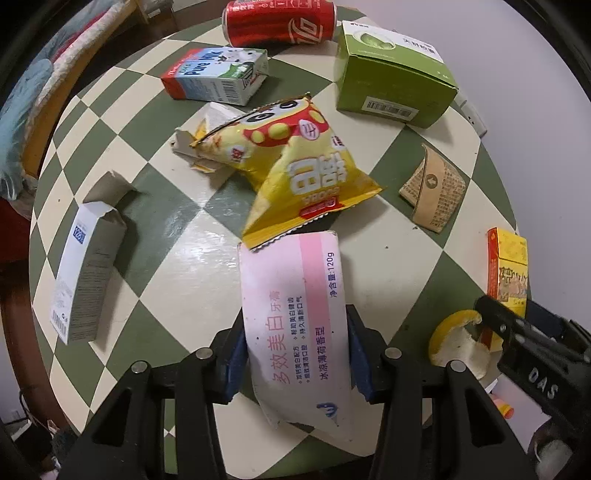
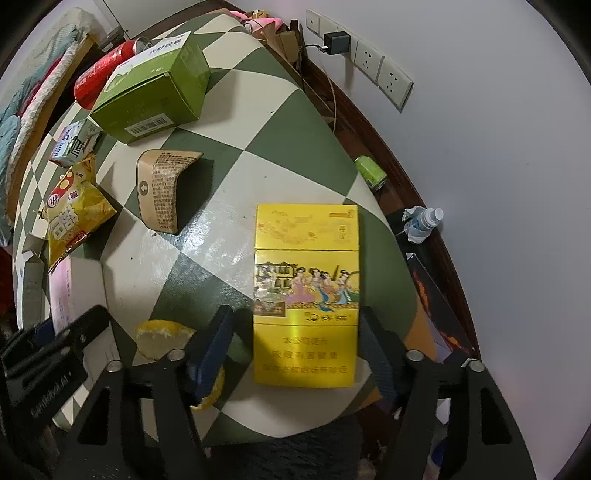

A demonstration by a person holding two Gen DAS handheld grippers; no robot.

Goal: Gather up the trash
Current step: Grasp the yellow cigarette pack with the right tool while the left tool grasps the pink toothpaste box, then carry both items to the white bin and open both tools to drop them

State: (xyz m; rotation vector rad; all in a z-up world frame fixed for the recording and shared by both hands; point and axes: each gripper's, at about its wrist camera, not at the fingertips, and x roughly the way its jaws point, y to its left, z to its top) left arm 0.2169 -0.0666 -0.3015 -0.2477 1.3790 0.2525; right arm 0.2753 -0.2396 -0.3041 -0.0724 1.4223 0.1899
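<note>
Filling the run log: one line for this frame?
left gripper: shut on toothpaste box | right gripper: open, straddling yellow cigarette pack | checkered table: litter remains

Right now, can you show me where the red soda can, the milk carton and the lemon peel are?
Soda can (image 1: 280, 22), left wrist view, on its red side.
Milk carton (image 1: 212, 75), left wrist view, on its blue top face.
Lemon peel (image 1: 456, 341), left wrist view, on its pale inside.

Both the left gripper and the right gripper are black plastic frames with triangular cut-outs, silver round pins at the pivots and dark blue finger pads. White lettering marks the side of each body.
</note>
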